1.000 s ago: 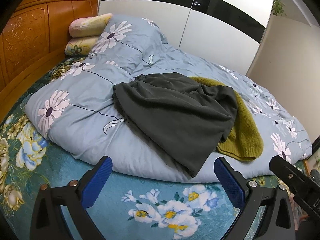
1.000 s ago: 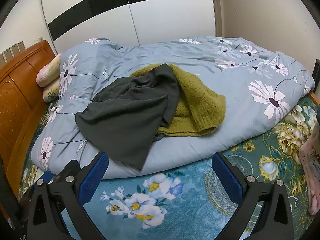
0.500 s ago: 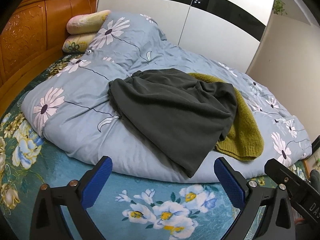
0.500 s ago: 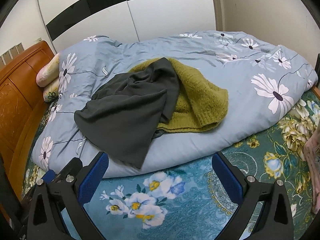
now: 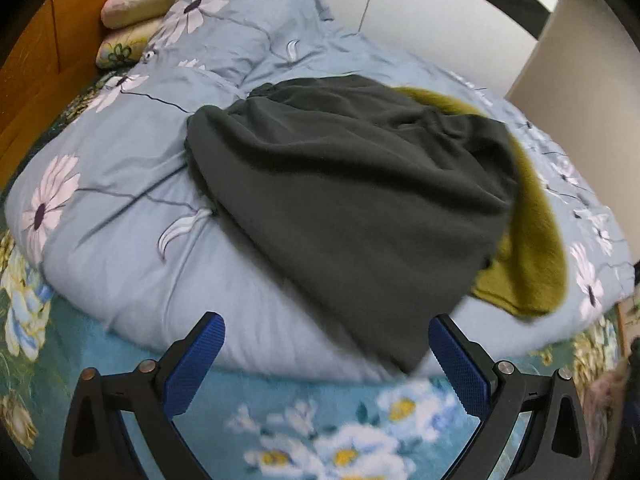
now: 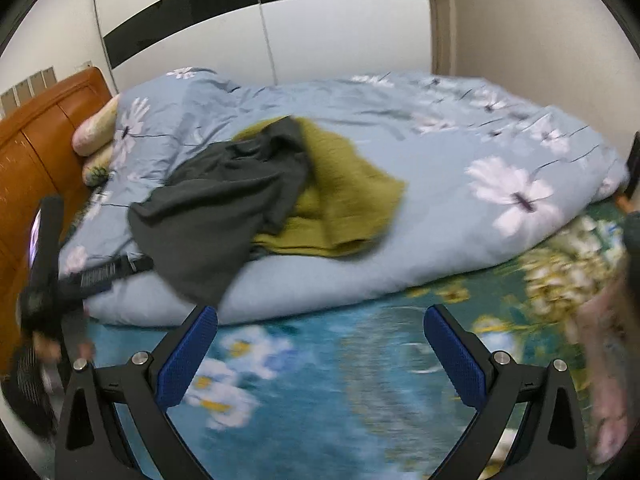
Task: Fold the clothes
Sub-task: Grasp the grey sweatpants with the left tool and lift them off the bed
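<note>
Left wrist view puts the dark grey garment (image 5: 352, 200) at the centre, spread loosely over the rumpled blue floral duvet (image 5: 120, 220), its near corner trailing down toward the duvet's near edge. Under its right side lies an olive knitted garment (image 5: 532, 248), partly covered, so the grey piece is the top one and, in my judgement, the natural first to lift and fold. The left gripper (image 5: 326, 354) hangs just short of that trailing corner with its blue pads (image 5: 192, 364) spread wide and nothing between them; it looks lined up to take the hem. From the right wrist view the grey garment (image 6: 224, 216) sits to the left and the olive one (image 6: 344, 200) to its right, both well ahead of the right gripper (image 6: 320, 350), whose fingers are likewise wide apart and empty above the teal flowered bedsheet (image 6: 360, 380). The left gripper's body (image 6: 60, 276) shows at the left edge there, close to the grey cloth. No folding has begun, as far as I can judge. Farther off are two pillows (image 5: 140, 0) against the wooden headboard (image 6: 36, 132), and white wardrobe doors (image 6: 320, 28) with a black band behind the bed. No basket or box for clothes is in sight.
</note>
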The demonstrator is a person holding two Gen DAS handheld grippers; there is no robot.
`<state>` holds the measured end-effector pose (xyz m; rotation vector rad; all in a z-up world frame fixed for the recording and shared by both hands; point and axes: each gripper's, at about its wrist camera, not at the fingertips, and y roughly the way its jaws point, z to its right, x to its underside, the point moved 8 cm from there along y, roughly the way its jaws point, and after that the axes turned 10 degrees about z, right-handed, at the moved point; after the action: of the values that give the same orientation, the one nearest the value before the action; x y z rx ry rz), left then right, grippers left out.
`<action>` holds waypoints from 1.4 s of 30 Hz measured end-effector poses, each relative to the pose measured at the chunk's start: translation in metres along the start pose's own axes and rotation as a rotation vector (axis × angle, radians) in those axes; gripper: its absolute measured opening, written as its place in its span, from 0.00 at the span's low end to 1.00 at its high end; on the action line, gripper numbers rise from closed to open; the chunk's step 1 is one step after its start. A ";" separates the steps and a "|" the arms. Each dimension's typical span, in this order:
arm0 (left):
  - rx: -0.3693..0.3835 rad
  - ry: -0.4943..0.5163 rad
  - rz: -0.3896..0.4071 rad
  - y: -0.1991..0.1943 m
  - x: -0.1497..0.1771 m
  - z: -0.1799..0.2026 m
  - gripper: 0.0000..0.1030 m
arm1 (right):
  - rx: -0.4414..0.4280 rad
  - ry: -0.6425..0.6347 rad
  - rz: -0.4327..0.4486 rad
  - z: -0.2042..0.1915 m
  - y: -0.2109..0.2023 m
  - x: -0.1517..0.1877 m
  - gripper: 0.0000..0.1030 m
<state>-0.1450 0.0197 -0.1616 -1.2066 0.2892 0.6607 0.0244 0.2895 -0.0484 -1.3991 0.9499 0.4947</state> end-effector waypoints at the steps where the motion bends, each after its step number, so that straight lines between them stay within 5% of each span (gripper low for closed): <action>1: 0.000 -0.043 -0.019 0.010 -0.004 -0.004 1.00 | 0.015 0.002 0.008 0.012 -0.006 0.002 1.00; 4: 0.017 -0.213 -0.070 0.039 -0.014 -0.016 0.91 | 0.048 0.033 0.003 0.043 -0.022 0.012 1.00; 7: 0.039 -0.403 -0.093 0.056 -0.013 -0.026 0.57 | 0.036 0.095 -0.022 0.064 -0.033 0.029 1.00; 11: -0.014 -0.359 -0.023 0.046 -0.021 -0.013 0.14 | 0.036 0.156 -0.050 0.080 -0.040 0.049 1.00; 14: 0.019 -0.279 0.071 0.013 -0.031 0.002 0.11 | 0.049 0.188 -0.082 0.088 -0.043 0.062 1.00; 17: 0.152 -0.306 0.179 -0.045 -0.039 0.001 0.09 | 0.050 0.220 -0.101 0.089 -0.051 0.069 1.00; 27: 0.241 -0.270 0.384 -0.220 -0.021 -0.099 0.08 | 0.000 0.181 -0.086 0.033 -0.082 0.061 1.00; 33: 0.280 -0.145 0.254 -0.262 0.033 -0.124 0.08 | -0.062 0.158 -0.077 -0.019 -0.090 0.058 1.00; 39: 0.396 -0.041 -0.090 -0.229 0.156 -0.065 0.08 | -0.119 0.123 -0.122 -0.062 -0.098 0.080 1.00; 42: 0.415 -0.024 -0.166 -0.215 0.192 -0.043 0.08 | -0.102 0.112 -0.129 -0.060 -0.107 0.088 1.00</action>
<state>0.1418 -0.0022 -0.1152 -0.8141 0.2855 0.4423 0.1425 0.1947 -0.0484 -1.5828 0.9270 0.3750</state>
